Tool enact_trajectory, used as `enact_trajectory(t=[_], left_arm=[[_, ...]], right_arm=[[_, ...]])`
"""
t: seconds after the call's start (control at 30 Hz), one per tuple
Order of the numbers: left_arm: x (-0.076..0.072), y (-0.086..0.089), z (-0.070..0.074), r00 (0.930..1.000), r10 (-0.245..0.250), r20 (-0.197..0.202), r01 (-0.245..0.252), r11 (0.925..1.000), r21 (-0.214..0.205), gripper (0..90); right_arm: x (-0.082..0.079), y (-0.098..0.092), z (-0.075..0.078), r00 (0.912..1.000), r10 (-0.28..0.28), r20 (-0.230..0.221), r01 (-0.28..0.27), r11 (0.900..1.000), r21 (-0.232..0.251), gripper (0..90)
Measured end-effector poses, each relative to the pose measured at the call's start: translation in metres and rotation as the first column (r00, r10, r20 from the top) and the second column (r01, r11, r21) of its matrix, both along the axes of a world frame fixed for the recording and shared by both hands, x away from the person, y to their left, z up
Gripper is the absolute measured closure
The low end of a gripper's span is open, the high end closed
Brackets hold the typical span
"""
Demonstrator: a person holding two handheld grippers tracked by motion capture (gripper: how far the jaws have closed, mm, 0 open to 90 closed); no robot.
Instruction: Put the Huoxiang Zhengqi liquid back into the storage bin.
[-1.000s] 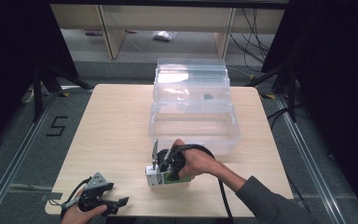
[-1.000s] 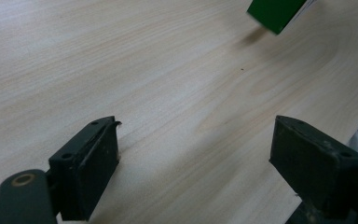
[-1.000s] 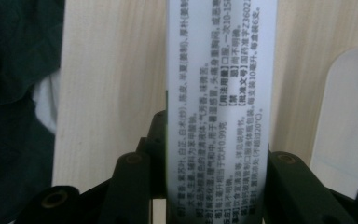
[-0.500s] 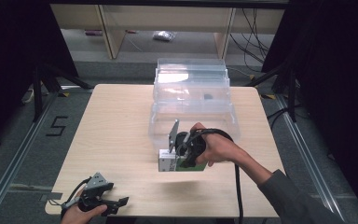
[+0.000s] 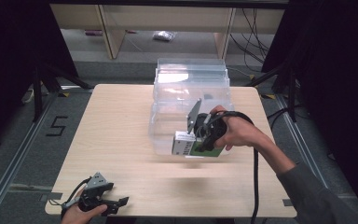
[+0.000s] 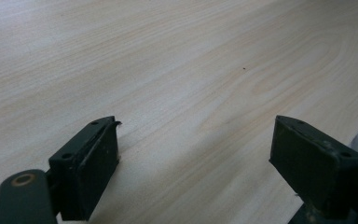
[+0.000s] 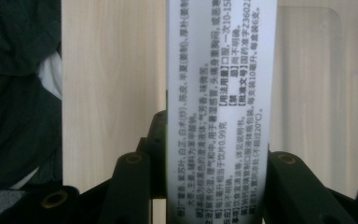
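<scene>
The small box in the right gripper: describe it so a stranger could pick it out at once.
Find the wooden table and the clear plastic bin on it. Just in front of the bin, the right gripper holds the small box above the tabletop: white and green, printed with dense text.

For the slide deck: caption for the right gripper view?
Right gripper clamps a white printed cardboard box above the light wooden table.
</scene>
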State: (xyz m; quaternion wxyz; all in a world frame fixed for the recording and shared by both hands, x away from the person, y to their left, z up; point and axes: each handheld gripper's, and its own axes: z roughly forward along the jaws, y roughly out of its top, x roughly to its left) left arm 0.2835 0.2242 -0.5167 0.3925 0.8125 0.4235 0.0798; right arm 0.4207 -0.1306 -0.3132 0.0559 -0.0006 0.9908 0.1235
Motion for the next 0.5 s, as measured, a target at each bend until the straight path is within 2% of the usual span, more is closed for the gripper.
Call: enact_trajectory(t=[0.03, 0.07, 0.23, 0.3, 0.33, 0.37, 0.4, 0.43, 0.47, 0.5], left_arm=[[0.000, 0.000, 0.000, 1.0000, 0.000, 0.000, 0.000, 1.0000, 0.000, 14.8], [0.000, 0.000, 0.000, 1.0000, 0.006, 0.001, -0.006, 1.0000, -0.002, 14.8], [0.000, -0.001, -0.001, 0.9999, 0.015, 0.002, -0.015, 0.9998, -0.015, 14.8], [0.000, 0.000, 0.000, 1.0000, 0.006, 0.001, -0.006, 1.0000, -0.002, 14.8], [0.000, 0.000, 0.000, 1.0000, 0.006, 0.001, -0.006, 1.0000, -0.002, 14.8], [0.000, -0.001, 0.000, 0.9999, 0.017, 0.002, -0.017, 0.9997, -0.015, 14.8], [0.000, -0.001, 0.000, 0.9998, 0.022, 0.001, -0.022, 0.9996, -0.019, 14.8], [0.000, -0.001, 0.000, 0.9998, 0.022, 0.001, -0.022, 0.9996, -0.019, 14.8], [0.000, -0.001, -0.001, 0.9999, 0.016, 0.002, -0.016, 0.9997, -0.016, 14.8], [0.000, 0.000, 0.000, 0.9999, 0.014, -0.001, -0.014, 0.9998, -0.013, 14.8]], right_arm=[[0.000, 0.000, 0.000, 1.0000, 0.000, 0.000, 0.000, 1.0000, 0.000, 65.4], [0.004, -0.007, 0.004, 0.9997, -0.024, 0.003, 0.024, 0.9997, -0.006, 65.4], [0.017, -0.019, 0.010, 0.9997, -0.024, 0.007, 0.024, 0.9997, -0.006, 65.4], [0.021, -0.025, 0.012, 0.9979, -0.065, 0.009, 0.065, 0.9978, -0.012, 65.4], [0.028, -0.030, 0.012, 0.9981, -0.062, 0.007, 0.062, 0.9980, -0.015, 65.4], [0.028, -0.030, 0.012, 0.9981, -0.062, 0.007, 0.062, 0.9980, -0.015, 65.4], [0.035, -0.034, 0.013, 0.9961, -0.088, 0.007, 0.088, 0.9955, -0.035, 65.4], [0.035, -0.034, 0.013, 0.9961, -0.088, 0.007, 0.088, 0.9955, -0.035, 65.4], [0.041, -0.038, 0.013, 0.9933, -0.116, 0.003, 0.116, 0.9925, -0.039, 65.4], [0.044, -0.039, 0.012, 0.9943, -0.106, 0.007, 0.106, 0.9937, -0.034, 65.4]])
